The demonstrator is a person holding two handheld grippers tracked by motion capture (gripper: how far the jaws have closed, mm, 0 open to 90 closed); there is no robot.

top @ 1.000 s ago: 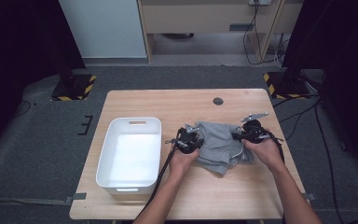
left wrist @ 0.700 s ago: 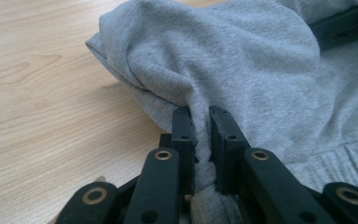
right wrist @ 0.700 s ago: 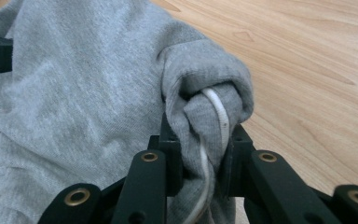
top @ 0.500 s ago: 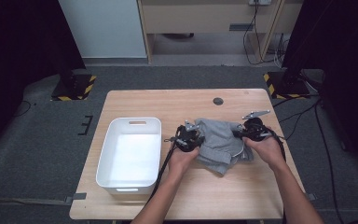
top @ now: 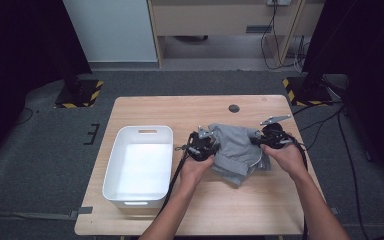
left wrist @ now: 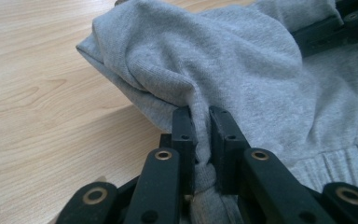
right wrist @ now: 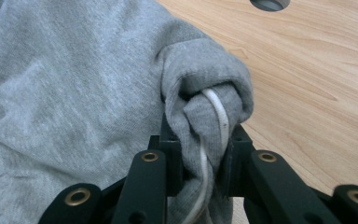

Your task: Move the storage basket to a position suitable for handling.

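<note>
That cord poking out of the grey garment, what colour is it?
White; the cord shows best in the right gripper view, running through the grey garment.

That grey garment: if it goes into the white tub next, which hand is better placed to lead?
Probably the left gripper: it pinches the grey garment on the side beside the white tub.

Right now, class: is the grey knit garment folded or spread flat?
Folded: the grey knit garment lies bunched in layers, pinched at both sides.

A lab-like recording space is suggested: a light wooden table [top: 145, 107] is set on grey carpet [top: 40, 160], flanked by black stands on yellow-and-black striped bases [top: 77, 93], with loose black cables [top: 275, 35] trailing behind.
</note>
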